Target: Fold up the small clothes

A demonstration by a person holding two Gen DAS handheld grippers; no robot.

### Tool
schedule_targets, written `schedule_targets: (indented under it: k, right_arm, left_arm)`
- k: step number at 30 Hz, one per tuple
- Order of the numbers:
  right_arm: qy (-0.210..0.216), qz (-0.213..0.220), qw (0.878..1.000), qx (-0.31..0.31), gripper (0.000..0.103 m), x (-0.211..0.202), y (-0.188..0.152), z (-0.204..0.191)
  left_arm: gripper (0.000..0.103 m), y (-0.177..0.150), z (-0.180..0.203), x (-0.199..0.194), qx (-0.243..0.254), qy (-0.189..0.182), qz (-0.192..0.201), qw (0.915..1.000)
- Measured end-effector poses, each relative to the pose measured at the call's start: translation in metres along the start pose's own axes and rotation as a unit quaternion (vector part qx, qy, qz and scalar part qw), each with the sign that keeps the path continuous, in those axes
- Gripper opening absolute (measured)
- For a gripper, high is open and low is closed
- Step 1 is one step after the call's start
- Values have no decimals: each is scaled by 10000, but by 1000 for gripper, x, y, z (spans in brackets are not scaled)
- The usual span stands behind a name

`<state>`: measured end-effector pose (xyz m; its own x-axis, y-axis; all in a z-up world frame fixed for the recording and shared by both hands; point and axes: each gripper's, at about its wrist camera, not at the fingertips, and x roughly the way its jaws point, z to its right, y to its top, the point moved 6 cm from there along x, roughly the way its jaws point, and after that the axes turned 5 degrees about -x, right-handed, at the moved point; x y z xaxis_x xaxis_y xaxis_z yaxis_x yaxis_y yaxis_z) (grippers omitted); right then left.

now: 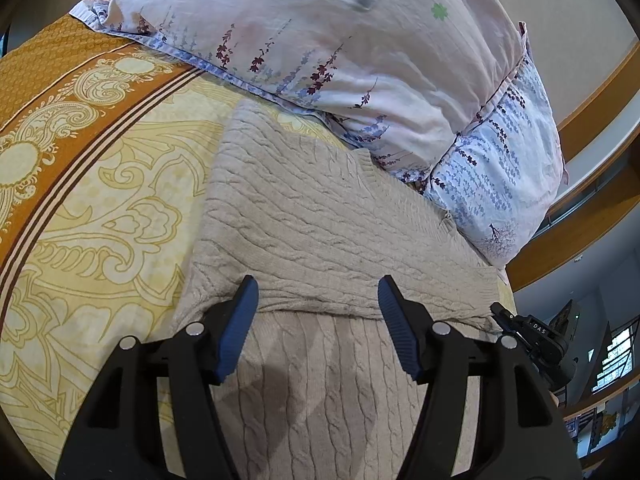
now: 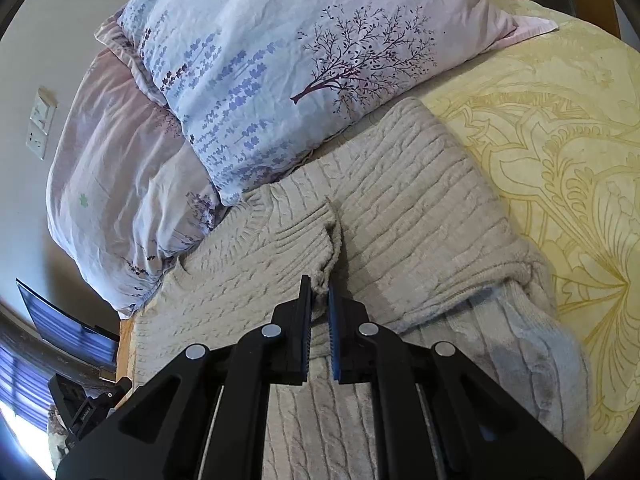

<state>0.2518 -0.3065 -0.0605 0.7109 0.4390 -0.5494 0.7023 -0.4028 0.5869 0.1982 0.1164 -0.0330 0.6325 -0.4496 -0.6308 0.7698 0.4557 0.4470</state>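
Sweater: beige cable knit, lying on the bed just in front of the pillows, its far edge touching the lower pillow; partly folded, one layer lying across another.
Fold edge: runs across the left wrist view between the two blue pads, upper layer beyond it, lower layer nearer the camera.
Left gripper: jaws apart over the sweater, nothing pinched between them; fingertips near the fold edge, contact with the knit not clear.
Right gripper: jaws closed, clamped on a bunched ribbed edge of the sweater; knit rises between the pads in a small ridge.
Pillows: two stacked, pale fabric with purple flower and tree prints, at the head of the bed.
Bedsheet: yellow with a large floral pattern and an orange border on the left; sweater resting on it.
Wall: plain, behind the pillows, with a switch plate.
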Motion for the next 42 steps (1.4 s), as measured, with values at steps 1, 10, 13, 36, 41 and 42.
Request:
schedule_targets:
  k: [1,10,13,36,41,42]
  right_arm:
    - [-2,-2,10000,2,8,0,0,0]
    - [10,-10,10000,10,8,-1,-2,2]
    - [16,5,10000,2,8,-3,-3,1]
    - [21,4,10000,54,8,-5,-10,5]
    - [-11,-24,10000,58,8,-3,-12,7]
    - [-10,-35,10000,58,8,-2,-12,8]
  left_arm:
    - [62,0,0,0,-1,1,-1,10000]
    - [63,0,0,0,1,1,2,10000]
    - [63,0,0,0,9,6,2,10000]
    - [63,-1,1,0,-2,1,5,10000]
    - [63,-1,1,0,-6,-2,8,10000]
    - [64,-1,1,0,-6,0,8,10000]
